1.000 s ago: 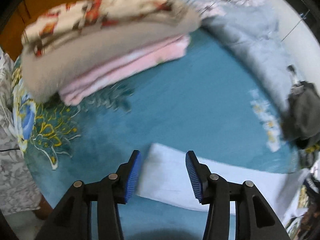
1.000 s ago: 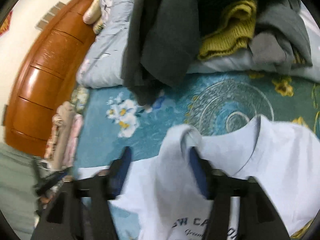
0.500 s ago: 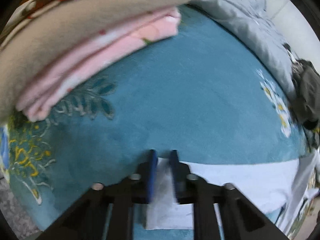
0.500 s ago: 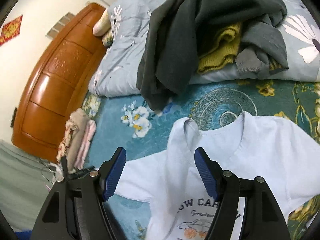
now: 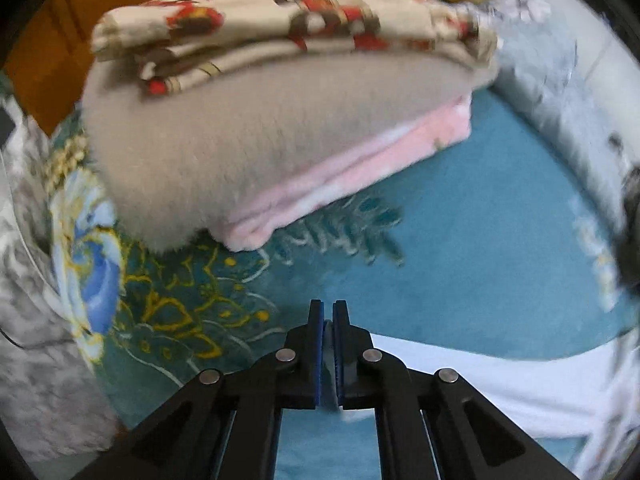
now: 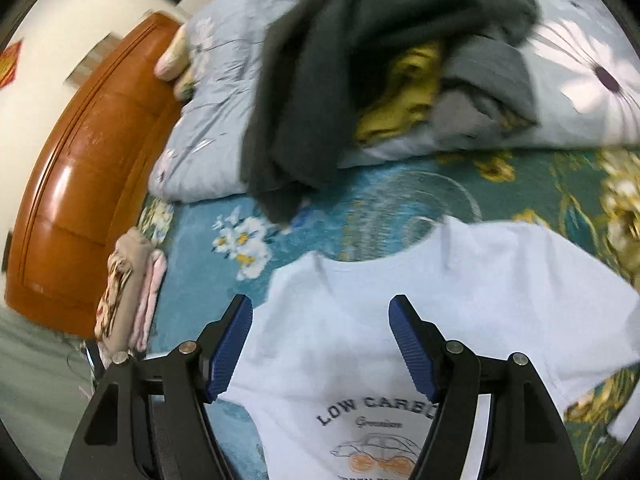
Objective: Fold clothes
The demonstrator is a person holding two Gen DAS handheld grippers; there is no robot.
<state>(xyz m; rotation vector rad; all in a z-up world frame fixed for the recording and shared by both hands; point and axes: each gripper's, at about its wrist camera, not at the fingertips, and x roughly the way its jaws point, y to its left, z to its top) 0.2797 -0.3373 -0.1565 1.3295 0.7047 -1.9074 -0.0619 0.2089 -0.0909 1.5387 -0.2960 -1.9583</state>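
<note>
A white T-shirt [image 6: 384, 320] with a car print and dark lettering lies face up on the teal flowered bedspread [image 6: 360, 204]. My right gripper [image 6: 322, 344] is open and hangs above the shirt's chest, just below the collar. My left gripper [image 5: 328, 320] is shut on the end of the shirt's sleeve [image 5: 500, 384], which stretches away to the right over the bedspread [image 5: 460, 240].
A stack of folded clothes [image 5: 280, 108], patterned, beige and pink, lies close ahead of the left gripper; it also shows in the right wrist view [image 6: 128, 296]. A heap of dark grey and yellow garments [image 6: 380, 80] sits on a pale quilt [image 6: 208, 120]. A wooden headboard [image 6: 80, 184] is behind.
My left gripper closed on the sleeve end and has lifted it back from the bedspread. My right gripper rose off the shirt's shoulder and stays open above the chest.
</note>
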